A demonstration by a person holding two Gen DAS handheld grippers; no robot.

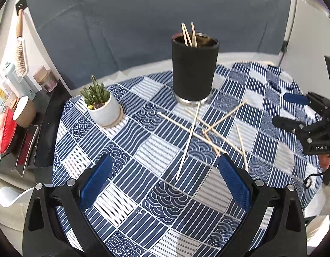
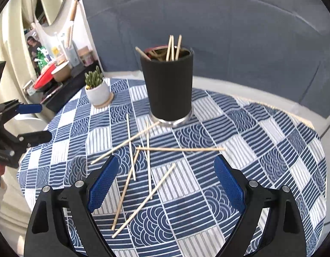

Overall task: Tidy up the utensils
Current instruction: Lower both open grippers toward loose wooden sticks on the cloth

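A black cylindrical holder [image 1: 193,70] [image 2: 168,85] stands on the round table and holds a few wooden chopsticks [image 1: 189,35] [image 2: 172,48]. Several loose chopsticks [image 1: 204,131] [image 2: 143,162] lie crossed on the blue patterned tablecloth [image 1: 143,192] [image 2: 261,150] in front of the holder. My left gripper [image 1: 165,169] is open and empty, hovering above the cloth near the chopsticks' near ends. My right gripper [image 2: 166,171] is open and empty above the pile. Each gripper shows in the other's view: the right one [image 1: 293,109] and the left one [image 2: 36,122].
A small potted succulent [image 1: 101,105] [image 2: 97,87] stands on the table left of the holder. A cluttered side shelf [image 1: 19,111] [image 2: 55,72] with a red dish, cups and a brush stands to the left. A grey sofa [image 1: 143,21] is behind.
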